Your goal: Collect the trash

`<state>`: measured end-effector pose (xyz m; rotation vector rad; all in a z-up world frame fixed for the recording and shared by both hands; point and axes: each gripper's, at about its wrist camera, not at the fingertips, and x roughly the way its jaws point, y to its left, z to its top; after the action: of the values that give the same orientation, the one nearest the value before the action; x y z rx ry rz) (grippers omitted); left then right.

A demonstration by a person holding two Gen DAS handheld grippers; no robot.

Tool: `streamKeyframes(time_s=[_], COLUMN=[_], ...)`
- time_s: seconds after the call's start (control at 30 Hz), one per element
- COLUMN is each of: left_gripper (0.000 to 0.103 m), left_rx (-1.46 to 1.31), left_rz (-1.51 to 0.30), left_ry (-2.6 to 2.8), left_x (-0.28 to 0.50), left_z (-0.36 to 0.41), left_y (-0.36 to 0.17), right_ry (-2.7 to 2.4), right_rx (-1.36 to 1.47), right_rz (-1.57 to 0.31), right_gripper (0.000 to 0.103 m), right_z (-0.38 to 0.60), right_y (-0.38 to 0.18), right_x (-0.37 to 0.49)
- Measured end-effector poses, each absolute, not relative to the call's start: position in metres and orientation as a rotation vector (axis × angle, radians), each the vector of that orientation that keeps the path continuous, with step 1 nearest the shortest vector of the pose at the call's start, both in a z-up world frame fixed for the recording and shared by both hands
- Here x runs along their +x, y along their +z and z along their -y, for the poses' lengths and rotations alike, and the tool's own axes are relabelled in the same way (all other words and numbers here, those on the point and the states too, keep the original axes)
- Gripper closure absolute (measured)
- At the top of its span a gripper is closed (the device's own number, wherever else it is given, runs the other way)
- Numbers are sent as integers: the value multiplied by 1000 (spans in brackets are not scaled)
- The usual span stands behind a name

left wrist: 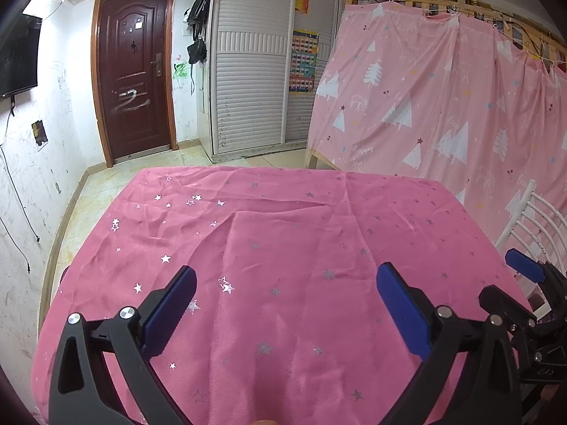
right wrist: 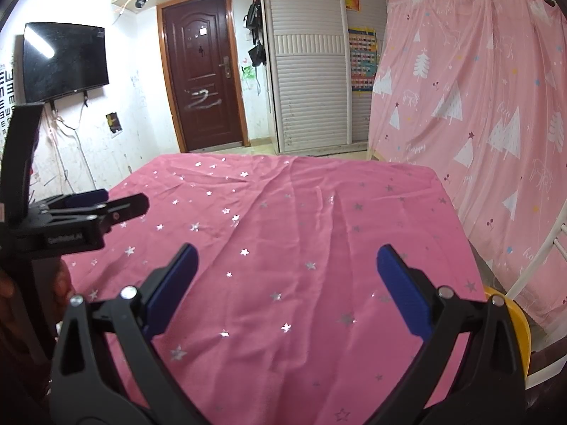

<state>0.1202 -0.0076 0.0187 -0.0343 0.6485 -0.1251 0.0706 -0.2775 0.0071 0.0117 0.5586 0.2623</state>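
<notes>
Both the left gripper (left wrist: 286, 285) and right gripper (right wrist: 287, 265) hover with jaws apart over the pink starred cloth (right wrist: 283, 219) on the table, no trash in view, so scan beyond its edges before reaching.

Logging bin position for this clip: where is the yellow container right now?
Only the right wrist view shows the yellow container: low on the right, just off the pink tablecloth's right edge, partly behind the right gripper, beside a white metal frame.
</notes>
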Motion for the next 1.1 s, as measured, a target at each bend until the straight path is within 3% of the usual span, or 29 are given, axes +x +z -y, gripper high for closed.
streamKeyframes(time_s=[1.1], left_gripper=[8], left_rx=[-40], left_rz=[-658], left_ry=[-116], left_x=[121], left_z=[2], left_y=[14], right_ry=[264], right_rx=[9], right_rz=[-559], right_gripper=[6], right_z=[275], right_y=[6], right_x=[70])
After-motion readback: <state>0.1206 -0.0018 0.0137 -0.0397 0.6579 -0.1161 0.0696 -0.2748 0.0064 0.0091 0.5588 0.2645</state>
